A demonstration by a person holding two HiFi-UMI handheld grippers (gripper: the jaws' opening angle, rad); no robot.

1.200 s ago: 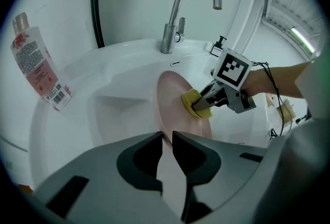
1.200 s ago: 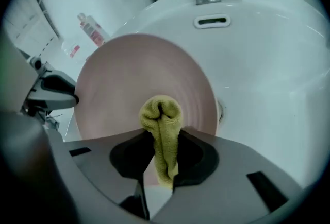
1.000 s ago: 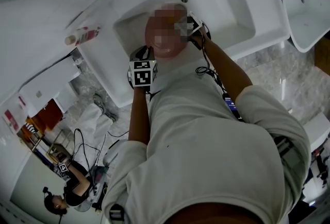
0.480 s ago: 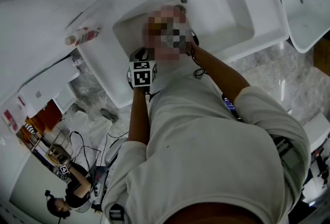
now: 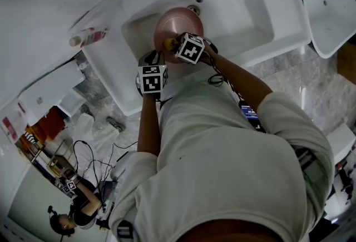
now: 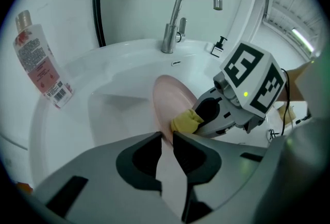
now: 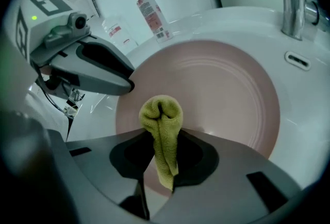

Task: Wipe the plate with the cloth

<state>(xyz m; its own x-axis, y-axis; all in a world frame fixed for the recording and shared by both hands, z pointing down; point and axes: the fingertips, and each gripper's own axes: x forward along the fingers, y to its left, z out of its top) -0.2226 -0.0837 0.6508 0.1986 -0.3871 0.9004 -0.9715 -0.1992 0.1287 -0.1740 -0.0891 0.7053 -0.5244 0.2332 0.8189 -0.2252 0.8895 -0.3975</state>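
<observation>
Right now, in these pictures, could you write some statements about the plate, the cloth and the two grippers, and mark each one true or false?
1. The fingers of the left gripper are shut on the rim of the plate. True.
2. The right gripper holds a blue sponge. False: it is shut on a yellow-green cloth.
3. The plate lies flat on the bottom of the sink. False: it is held up on edge over the sink.
4. A bottle stands on the sink's ledge. True.
</observation>
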